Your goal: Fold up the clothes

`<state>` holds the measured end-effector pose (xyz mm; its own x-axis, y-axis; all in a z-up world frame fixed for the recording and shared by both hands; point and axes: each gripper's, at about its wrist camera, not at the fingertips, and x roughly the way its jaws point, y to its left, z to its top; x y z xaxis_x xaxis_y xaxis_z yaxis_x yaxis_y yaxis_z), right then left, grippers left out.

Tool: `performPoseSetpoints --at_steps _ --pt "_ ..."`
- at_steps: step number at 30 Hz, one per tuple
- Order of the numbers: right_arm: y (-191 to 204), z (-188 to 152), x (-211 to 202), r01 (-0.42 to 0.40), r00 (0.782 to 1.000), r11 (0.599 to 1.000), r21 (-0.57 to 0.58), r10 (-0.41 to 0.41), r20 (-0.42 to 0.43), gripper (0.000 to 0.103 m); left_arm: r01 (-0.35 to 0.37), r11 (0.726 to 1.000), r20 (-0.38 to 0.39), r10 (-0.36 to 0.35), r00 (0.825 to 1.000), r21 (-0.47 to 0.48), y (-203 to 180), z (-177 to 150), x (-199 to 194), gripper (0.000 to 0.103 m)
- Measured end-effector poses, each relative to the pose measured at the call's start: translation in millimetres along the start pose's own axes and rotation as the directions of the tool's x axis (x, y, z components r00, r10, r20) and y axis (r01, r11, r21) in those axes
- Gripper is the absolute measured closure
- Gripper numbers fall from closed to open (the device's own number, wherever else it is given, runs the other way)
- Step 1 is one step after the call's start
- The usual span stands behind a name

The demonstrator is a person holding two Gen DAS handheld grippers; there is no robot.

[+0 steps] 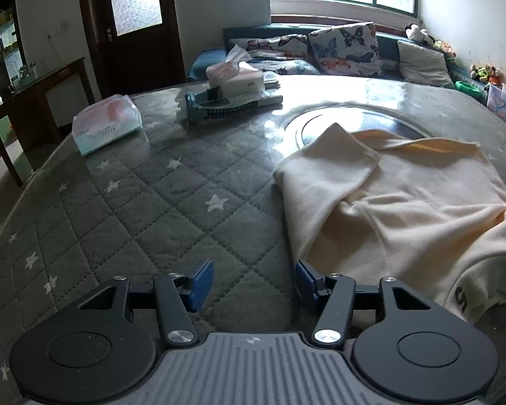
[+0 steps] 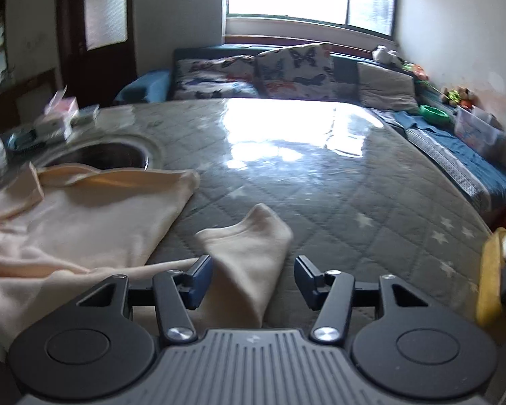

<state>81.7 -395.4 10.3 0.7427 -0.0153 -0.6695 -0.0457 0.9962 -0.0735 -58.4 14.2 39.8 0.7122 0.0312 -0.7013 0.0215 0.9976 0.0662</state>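
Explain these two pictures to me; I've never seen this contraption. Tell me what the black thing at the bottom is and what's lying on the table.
There is no robot here: a person holds a pair of hand tongs in each hand, and a small wide-angle camera on each looks forward along its two blue-tipped fingers. One picture comes from the left tongs, the other from the right tongs.

Both stand open and hold nothing. The right pair has a sleeve between its fingers, not yet gripped.

On the quilted grey star-patterned table cover lies a cream garment, partly crumpled. Further back are a soft tissue pack, a tissue box and a dark round inset in the tabletop.
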Motion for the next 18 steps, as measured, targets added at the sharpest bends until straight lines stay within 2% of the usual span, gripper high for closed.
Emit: performPoseSetpoints --at_steps 4,8,16,18 --pt "6 -6 12 0.009 0.999 0.999 -0.037 -0.010 -0.034 0.044 0.008 0.999 0.050 -0.010 0.999 0.042 -9 9 -6 0.046" --pt "-3 -15 14 0.045 0.998 0.999 -0.021 -0.046 -0.035 0.041 0.040 0.994 0.085 -0.049 0.995 0.099 -24 22 -4 0.047" --pt "-40 -40 -5 0.164 0.986 0.985 0.045 -0.162 -0.033 0.041 0.107 0.972 0.065 -0.123 0.990 0.210 -60 43 34 0.050" --pt "-47 -42 -12 0.179 0.984 0.982 0.060 -0.178 -0.024 0.041 0.085 0.964 0.065 -0.104 0.992 0.250 -68 46 45 0.050"
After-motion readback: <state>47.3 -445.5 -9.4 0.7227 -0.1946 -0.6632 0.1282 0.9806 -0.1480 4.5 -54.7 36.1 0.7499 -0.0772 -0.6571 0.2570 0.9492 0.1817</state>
